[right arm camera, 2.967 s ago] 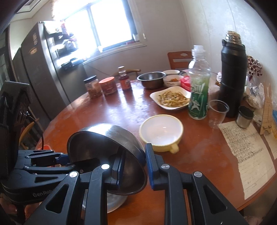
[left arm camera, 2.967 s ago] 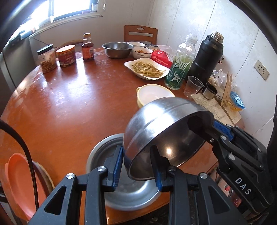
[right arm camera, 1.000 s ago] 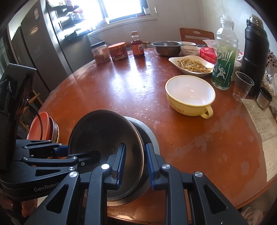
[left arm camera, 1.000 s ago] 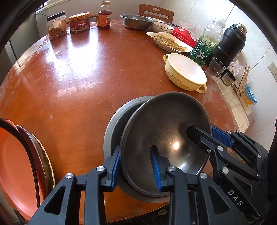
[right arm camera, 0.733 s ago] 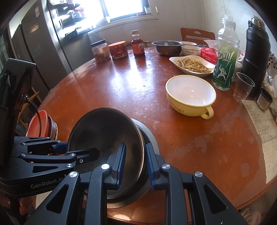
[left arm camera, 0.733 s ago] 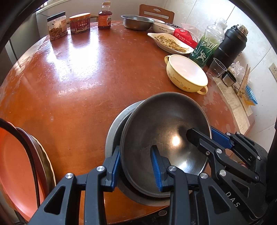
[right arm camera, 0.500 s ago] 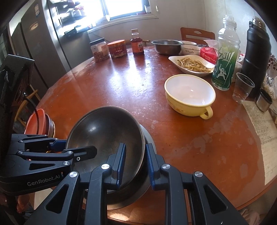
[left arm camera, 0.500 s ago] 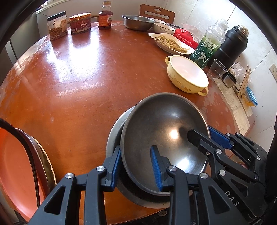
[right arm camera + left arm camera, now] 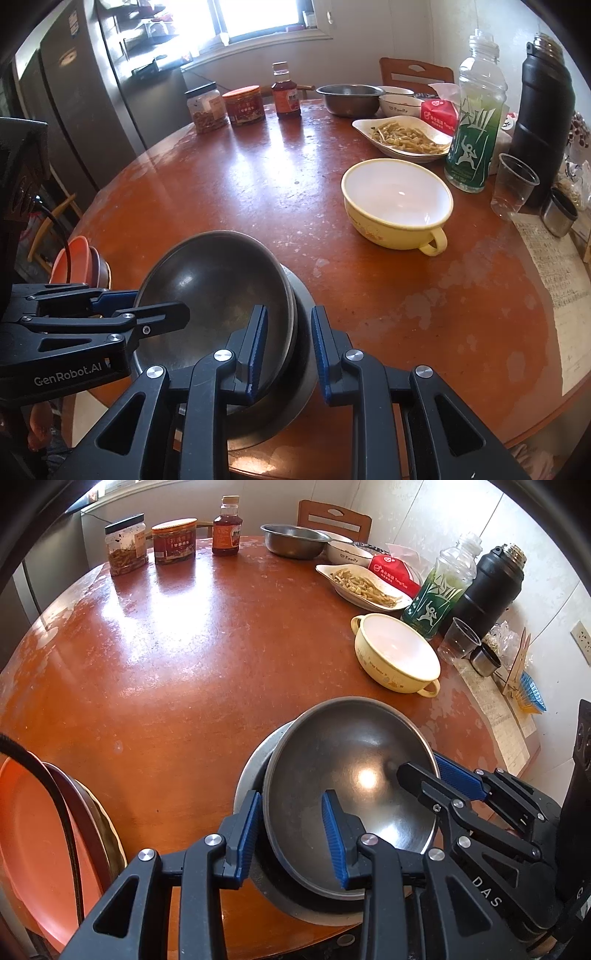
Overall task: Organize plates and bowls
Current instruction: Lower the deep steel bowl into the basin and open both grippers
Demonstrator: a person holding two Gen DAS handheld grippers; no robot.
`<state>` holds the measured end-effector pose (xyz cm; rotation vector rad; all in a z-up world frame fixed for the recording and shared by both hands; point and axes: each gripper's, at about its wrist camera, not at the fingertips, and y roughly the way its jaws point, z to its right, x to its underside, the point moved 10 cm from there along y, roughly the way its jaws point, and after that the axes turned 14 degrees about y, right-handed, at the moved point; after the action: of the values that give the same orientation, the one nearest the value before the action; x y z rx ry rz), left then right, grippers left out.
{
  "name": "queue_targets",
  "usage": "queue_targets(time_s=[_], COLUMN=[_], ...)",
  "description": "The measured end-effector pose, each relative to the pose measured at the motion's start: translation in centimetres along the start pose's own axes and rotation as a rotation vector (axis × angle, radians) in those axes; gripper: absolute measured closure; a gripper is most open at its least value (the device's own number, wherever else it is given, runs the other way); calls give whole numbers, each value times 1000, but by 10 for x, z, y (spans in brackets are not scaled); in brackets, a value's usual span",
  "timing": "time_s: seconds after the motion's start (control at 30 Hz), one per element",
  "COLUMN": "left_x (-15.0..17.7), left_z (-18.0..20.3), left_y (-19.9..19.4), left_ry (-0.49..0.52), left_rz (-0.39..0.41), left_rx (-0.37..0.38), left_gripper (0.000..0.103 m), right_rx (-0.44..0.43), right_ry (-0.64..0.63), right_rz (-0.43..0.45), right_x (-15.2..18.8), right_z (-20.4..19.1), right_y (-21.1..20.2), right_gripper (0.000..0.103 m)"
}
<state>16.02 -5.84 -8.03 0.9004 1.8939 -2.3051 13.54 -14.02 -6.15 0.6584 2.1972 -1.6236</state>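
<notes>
Now, steel bowl (image 9: 347, 786): tilted, nested in a second steel bowl (image 9: 251, 775) near the table's (image 9: 166, 657) front edge.
Left gripper (image 9: 290, 834): clamped on the top bowl's near rim, one pad inside, one outside.
Right gripper (image 9: 286, 347): pinching the rim on the opposite side.
Yellow bowl (image 9: 397, 203): empty, well apart, toward the bottle (image 9: 474, 122).
Orange plates (image 9: 33, 845): stacked off the table's left edge.

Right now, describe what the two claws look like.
Both are black skeletal frames with silver bolts and ribbed blue pads. The left claw reads "GenRobot.AI" in white, the right claw "DAS". A black cable runs beside the left.
</notes>
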Motion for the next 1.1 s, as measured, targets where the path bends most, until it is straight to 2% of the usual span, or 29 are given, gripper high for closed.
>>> queue_targets(time_s=[0.13,0.33,0.43,0.6,0.77,1.0,1.1], left_x=[-1,-3,-4,-5,-7,-14,-18], left_z=[-1,0,0,-4,-2,2,4], left_y=[-4,-11,-14,-20,-26,-36,-41], left_ry=[-4,-7,-10,-5,1,7,9], left_rz=[18,48,59,75,93,133,155], left_rx=[-3,-2,-4,-55,-59,-76,-83], left_gripper=[67,60,58,54,52,49,43], right_rx=[-12,-26,-29,-32,-36,-46,-45], right_ry=[13,32,41,43,38,48,53], right_rz=[-5,-6,-5,14,34,48,55], right_x=[0,0,-1,-3,-5,-8,-10], right_z=[0,-1,0,1,0,2,7], right_y=[0,-3,-5,-11,-17,-23,-26], right_gripper=[69,67,58,52,47,46,46])
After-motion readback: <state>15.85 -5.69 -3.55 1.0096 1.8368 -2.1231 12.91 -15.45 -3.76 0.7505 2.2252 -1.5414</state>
